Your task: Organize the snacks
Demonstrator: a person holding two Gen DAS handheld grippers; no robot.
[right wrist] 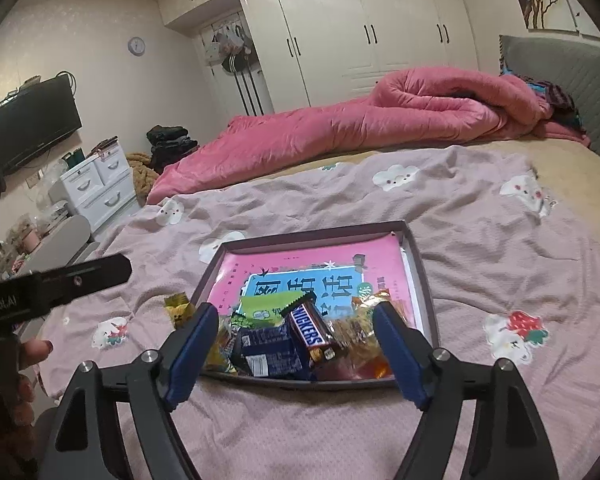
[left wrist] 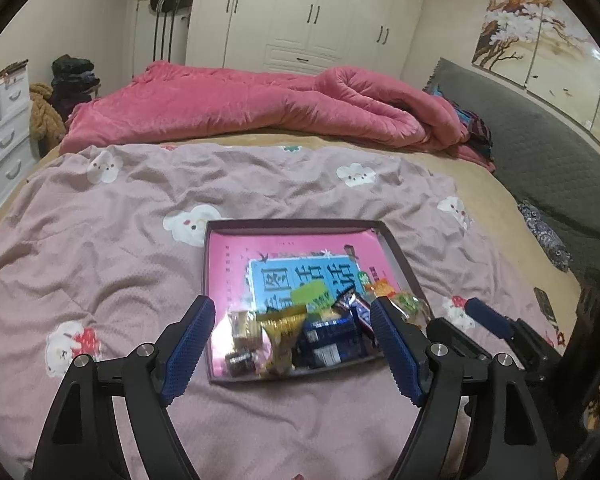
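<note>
A shallow dark tray [left wrist: 292,224] [right wrist: 312,234] lies on the pink cloud-print sheet, with a pink book [right wrist: 260,268] flat inside it. Snacks are heaped at its near end: a Snickers bar [right wrist: 312,326], a dark blue packet [right wrist: 272,350] [left wrist: 328,336], a green packet [right wrist: 266,306], gold and orange wrappers [right wrist: 360,332] [left wrist: 282,324]. One yellow snack [right wrist: 178,310] lies on the sheet just left of the tray. My left gripper [left wrist: 293,302] hovers open over the heap, nothing between its pads. My right gripper [right wrist: 295,307] is open over the same heap, also holding nothing.
A rolled pink quilt [left wrist: 260,108] lies across the far side of the bed, and a grey headboard [left wrist: 540,152] runs along the right. White drawers [right wrist: 100,188] and a TV [right wrist: 32,124] stand off to the left. A hand [right wrist: 36,350] shows at the left edge.
</note>
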